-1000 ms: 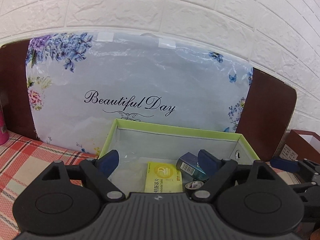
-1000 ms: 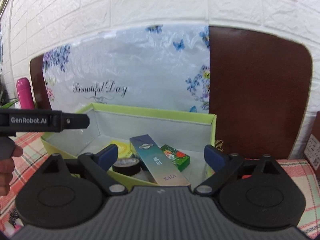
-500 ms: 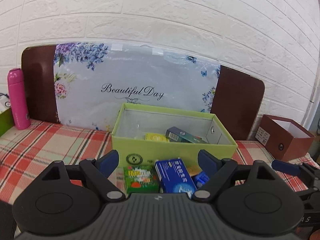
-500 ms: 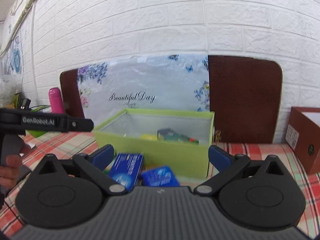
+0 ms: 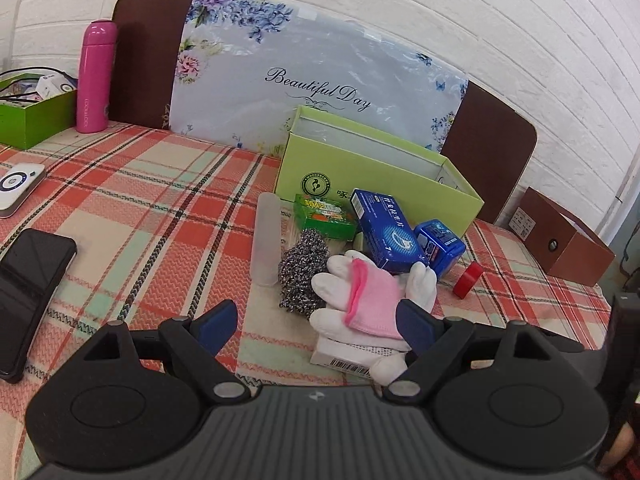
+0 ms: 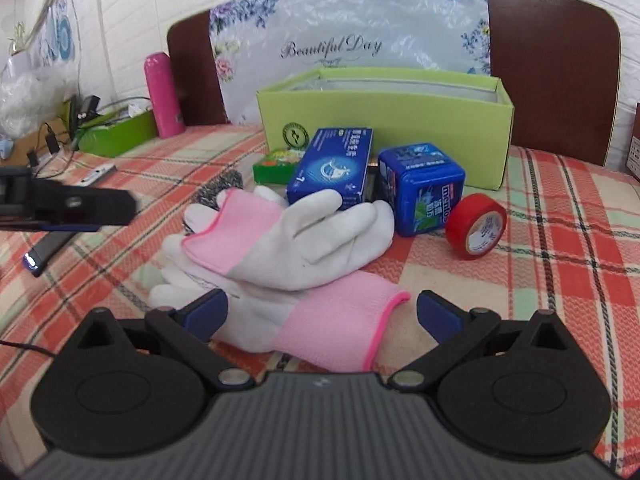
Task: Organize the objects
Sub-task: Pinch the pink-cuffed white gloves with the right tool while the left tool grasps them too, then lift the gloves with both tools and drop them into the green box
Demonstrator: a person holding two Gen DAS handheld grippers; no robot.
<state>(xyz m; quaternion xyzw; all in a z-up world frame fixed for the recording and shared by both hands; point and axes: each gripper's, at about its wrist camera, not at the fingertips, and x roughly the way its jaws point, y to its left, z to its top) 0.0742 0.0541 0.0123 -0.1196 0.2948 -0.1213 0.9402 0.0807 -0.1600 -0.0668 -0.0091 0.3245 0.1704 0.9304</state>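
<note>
I am holding both tools above the plaid tablecloth (image 5: 132, 184), and as far as I can judge I am looking at most of the sorting still waiting to be done: a whole cluster of things is lying on the cloth in front of the green box (image 6: 400, 108), none of it in my grasp, and from here I cannot see what the box is holding. My left gripper (image 5: 316, 322) is hanging spread wide and empty, and my right gripper (image 6: 320, 306) is standing just as wide, its fingers flanking the pink cuff of the nearer glove without touching it. The gloves (image 6: 292, 240) are lying nearest to me, a white pair with pink cuffs, one draped across the other, limp and creased. Behind them I am seeing a steel scourer (image 5: 302, 268), a frosted tube (image 5: 266, 238), a small green packet (image 5: 324, 216), a long blue carton (image 6: 332, 170), a blue mint tub (image 6: 420, 188) and a red tape roll (image 6: 476, 226) standing on edge to the right. I am judging the gloves the soft, floppy item here, likely to sag if pinched by one layer.
</note>
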